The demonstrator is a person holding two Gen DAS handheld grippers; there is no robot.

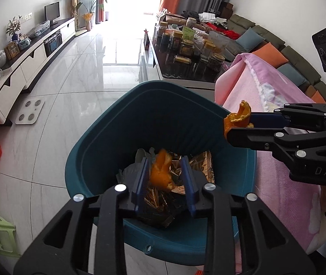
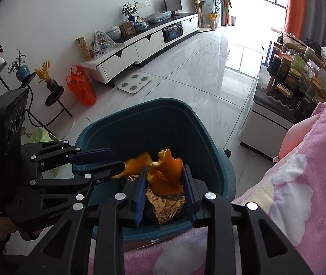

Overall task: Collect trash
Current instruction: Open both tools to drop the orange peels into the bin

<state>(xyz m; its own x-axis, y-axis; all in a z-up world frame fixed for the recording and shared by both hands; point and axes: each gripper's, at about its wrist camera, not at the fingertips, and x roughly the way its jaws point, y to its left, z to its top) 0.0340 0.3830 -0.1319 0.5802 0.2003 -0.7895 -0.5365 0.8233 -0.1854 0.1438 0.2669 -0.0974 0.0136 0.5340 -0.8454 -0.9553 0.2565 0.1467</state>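
Both grippers hover over the teal plastic bin (image 1: 117,137): the left gripper (image 1: 166,178) spread, its blurred orange peel (image 1: 163,171) apparently dropping; the right gripper (image 2: 164,181) clasps a curled peel (image 2: 167,176), release next.

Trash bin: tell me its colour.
The trash bin is dark teal blue, clearest in the left wrist view.

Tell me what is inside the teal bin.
Inside the bin lie crumpled foil wrappers and pale paper. Orange peel hangs above them. Whatever lies deeper is covered.
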